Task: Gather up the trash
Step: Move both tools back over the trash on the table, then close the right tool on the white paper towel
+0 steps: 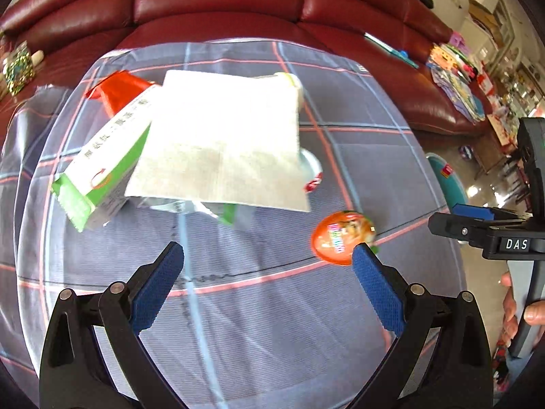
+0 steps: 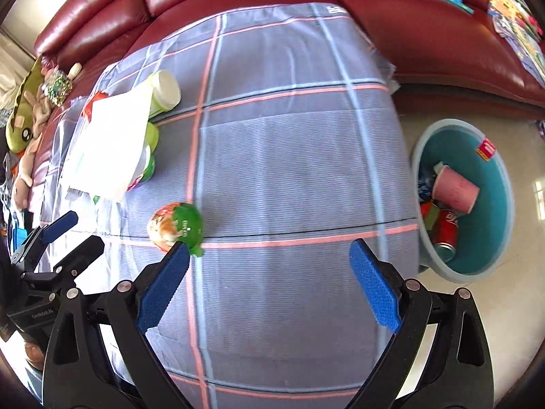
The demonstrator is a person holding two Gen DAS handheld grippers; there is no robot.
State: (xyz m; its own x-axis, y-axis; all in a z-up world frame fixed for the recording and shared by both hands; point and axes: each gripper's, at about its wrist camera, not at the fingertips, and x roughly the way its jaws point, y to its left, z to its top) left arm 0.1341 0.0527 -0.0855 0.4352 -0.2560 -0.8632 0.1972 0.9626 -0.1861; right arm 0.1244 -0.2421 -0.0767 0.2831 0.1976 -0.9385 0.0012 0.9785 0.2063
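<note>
A white napkin (image 1: 221,139) lies over a green-and-white carton (image 1: 102,170), a red wrapper (image 1: 119,90) and other wrappers on the checked tablecloth (image 1: 272,306). An orange and green egg-shaped capsule (image 1: 340,237) lies near my left gripper's right fingertip (image 1: 362,255). My left gripper (image 1: 269,252) is open and empty above the cloth. My right gripper (image 2: 269,252) is open and empty, with the capsule (image 2: 177,226) by its left fingertip. The napkin (image 2: 109,143) and a white-capped green bottle (image 2: 163,93) lie at the left. A teal bin (image 2: 494,204) holds cans and a pink cup.
A red leather sofa (image 1: 221,0) runs behind the table. Plush toys (image 2: 24,129) sit on its left end, books and papers (image 1: 456,81) on its right. The bin stands on the tiled floor (image 2: 524,289) off the table's right edge. The right gripper's body (image 1: 494,235) shows at the right.
</note>
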